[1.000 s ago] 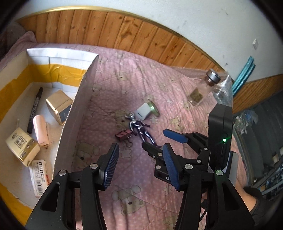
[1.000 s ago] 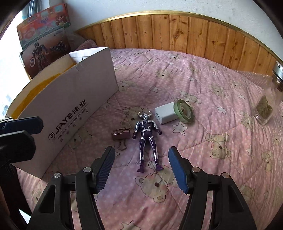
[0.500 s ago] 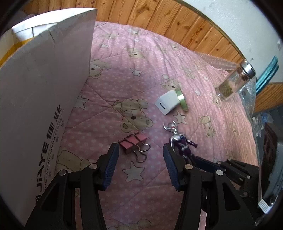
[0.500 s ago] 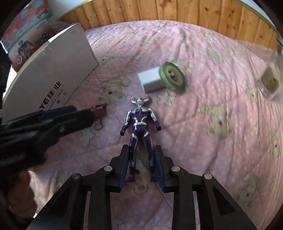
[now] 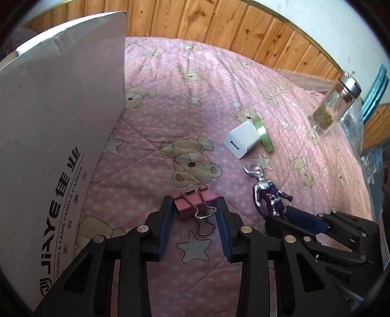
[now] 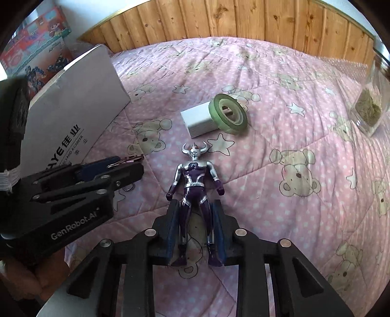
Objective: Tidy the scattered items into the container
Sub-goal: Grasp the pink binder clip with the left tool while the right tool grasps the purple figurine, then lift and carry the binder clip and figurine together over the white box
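The left gripper (image 5: 195, 209), jaws just closing, is pinching the pink binder clip (image 5: 193, 203) on the quilt (image 5: 170, 117) beside the cardboard box (image 5: 56, 136). The right gripper (image 6: 196, 219) is clamping the toy figure (image 6: 195, 180) by its legs.

Pink bear-print quilt (image 5: 185, 102) (quilted) against wooden panelling (image 6: 243, 19).

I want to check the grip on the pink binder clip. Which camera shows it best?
The left wrist view: the pink binder clip lies whole between the left gripper fingers. The right wrist view shows only its wire handles beside that gripper.
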`<state>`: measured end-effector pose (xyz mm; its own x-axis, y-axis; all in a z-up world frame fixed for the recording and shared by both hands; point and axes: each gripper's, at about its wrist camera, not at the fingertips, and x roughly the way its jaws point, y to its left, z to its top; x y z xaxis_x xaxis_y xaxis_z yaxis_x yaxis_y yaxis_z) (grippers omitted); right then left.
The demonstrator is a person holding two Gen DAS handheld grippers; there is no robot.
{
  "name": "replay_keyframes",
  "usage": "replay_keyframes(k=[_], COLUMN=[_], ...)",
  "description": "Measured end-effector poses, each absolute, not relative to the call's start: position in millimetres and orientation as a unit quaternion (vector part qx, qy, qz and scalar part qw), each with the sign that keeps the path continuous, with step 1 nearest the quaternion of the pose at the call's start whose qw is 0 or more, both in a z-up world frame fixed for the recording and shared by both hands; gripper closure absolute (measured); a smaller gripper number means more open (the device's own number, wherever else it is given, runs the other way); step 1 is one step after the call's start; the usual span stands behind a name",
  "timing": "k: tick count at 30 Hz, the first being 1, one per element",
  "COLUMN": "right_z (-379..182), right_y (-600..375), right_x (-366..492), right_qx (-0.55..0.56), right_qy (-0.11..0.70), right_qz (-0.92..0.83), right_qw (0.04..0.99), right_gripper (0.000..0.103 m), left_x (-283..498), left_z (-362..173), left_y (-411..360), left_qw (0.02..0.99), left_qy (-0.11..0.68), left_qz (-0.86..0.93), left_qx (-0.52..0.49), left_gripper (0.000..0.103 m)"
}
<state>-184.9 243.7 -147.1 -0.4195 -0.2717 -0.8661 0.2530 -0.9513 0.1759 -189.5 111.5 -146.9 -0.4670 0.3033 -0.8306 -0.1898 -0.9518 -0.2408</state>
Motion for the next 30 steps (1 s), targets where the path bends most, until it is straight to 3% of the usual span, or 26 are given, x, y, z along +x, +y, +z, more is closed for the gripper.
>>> replay_keyframes(k=[11,30], right_z=[-138.4,-126.3], right_y=[260.3,256.1], right_x=[-182.5,-159.0], right_qx=[0.513,0.497], right_qy=[-0.08,-0.093], right_qz=[-0.839,-0.848], right_qw=[0.166,0.161], right_gripper=[0.075,0.075], left_x=[-178.4,-147.6], left_z=[-124.9,-84.1], left_y=[107.9,105.3], left_qw=[0.159,0.196], left_qy=[-0.084,-0.097], left_qz=[0.854,0.857], left_qx=[-0.488,-0.467], left_gripper=[0.067,0.067])
